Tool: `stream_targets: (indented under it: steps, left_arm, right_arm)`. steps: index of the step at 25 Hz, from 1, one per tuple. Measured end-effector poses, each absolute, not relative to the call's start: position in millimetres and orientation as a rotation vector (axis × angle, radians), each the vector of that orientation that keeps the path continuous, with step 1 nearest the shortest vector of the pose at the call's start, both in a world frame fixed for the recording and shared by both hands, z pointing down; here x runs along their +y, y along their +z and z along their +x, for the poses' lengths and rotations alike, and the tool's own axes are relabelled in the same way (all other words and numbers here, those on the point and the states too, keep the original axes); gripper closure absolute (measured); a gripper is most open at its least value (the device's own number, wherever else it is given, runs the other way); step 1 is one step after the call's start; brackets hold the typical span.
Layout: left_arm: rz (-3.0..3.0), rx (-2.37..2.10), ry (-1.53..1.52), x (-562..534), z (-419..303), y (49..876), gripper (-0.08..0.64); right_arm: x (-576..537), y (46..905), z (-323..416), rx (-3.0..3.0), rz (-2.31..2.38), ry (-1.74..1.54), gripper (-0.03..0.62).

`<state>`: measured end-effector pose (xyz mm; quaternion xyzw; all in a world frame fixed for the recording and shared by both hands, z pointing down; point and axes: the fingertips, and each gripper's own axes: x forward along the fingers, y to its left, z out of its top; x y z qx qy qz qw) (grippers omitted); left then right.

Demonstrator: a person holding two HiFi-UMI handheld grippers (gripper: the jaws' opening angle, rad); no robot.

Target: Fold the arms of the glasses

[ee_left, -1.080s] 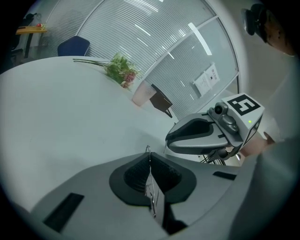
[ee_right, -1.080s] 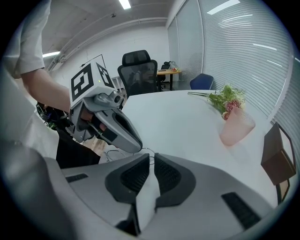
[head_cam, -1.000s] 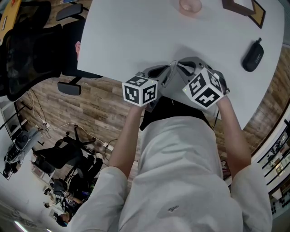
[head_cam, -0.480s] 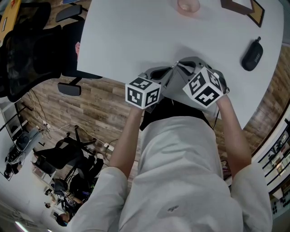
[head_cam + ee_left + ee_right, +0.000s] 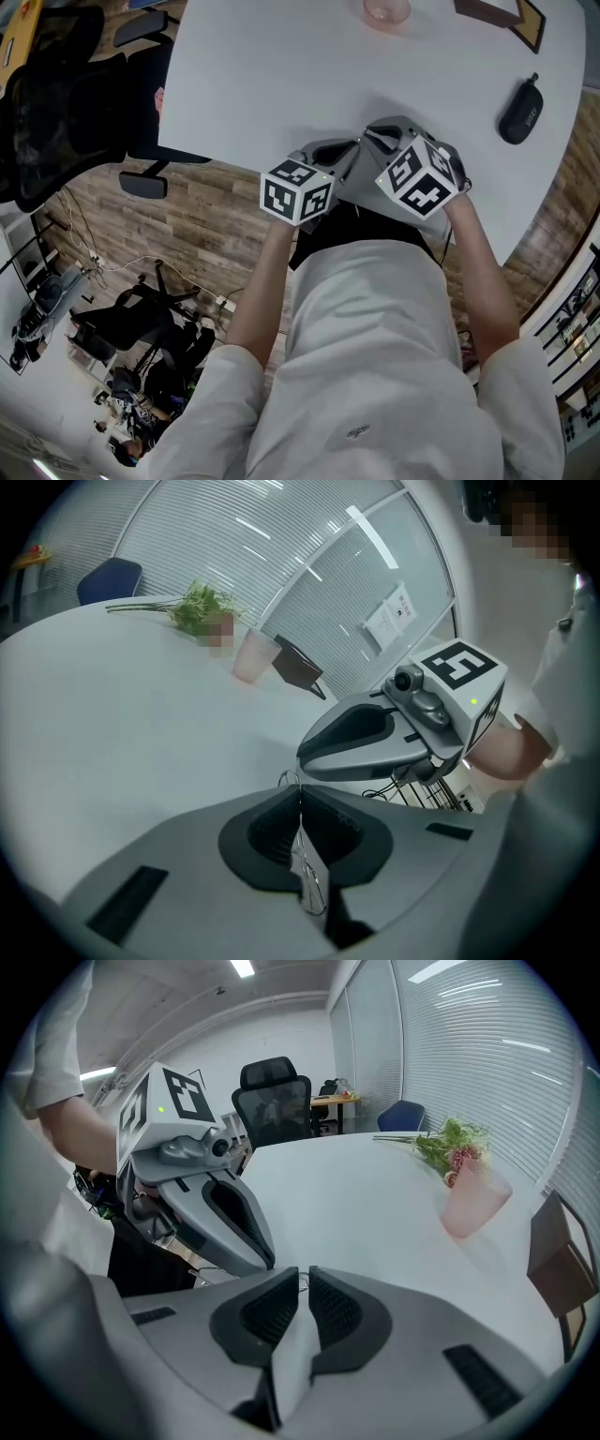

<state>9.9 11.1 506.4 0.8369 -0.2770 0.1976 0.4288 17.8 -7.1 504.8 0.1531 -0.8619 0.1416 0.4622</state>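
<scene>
At the near edge of the white table point(image 5: 281, 75), right in front of the person, the glasses point(image 5: 308, 872) are held up between the two tools, off the tabletop. They are thin wire ones and hard to make out; from above they are hidden by the tools, so I cannot tell how the arms lie. The left gripper point(image 5: 298, 797) has its jaws pressed together on the wire frame, which runs down between the dark pads, with a small loop of wire poking out at the tips. The right gripper point(image 5: 304, 1279) comes in from the other side, tip to tip with the left. Its jaws stand narrow, a slim gap showing behind the tips, and a bit of the same wire is pinched right at the tips. Both tools tilt down toward the table, their marker cubes facing up.

Further out, a dark case point(image 5: 521, 111) lies near the table's right edge. Far across the table from the person stands a pale pink cup point(image 5: 386, 9), with a green sprig point(image 5: 450, 1152) lying just behind it and a brown stand point(image 5: 506, 19) near it toward the right. A black office chair point(image 5: 56, 103) sits off the table's left edge on the wood floor point(image 5: 216, 234).
</scene>
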Motion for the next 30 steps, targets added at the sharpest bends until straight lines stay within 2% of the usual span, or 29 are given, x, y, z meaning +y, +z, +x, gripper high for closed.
stream_targets:
  steps: [13,30]
  left_arm:
    - [2.075,-0.692,0.487,11.6,10.3,509.1,0.537]
    - [2.060,-0.695,0.508,13.8,16.2,514.1,0.537]
  right_arm:
    - [-5.8,508.7,22.5,-2.111,0.385,0.364,0.548]
    - [-3.3,501.4,35.6,-2.131,0.427,0.386,0.509]
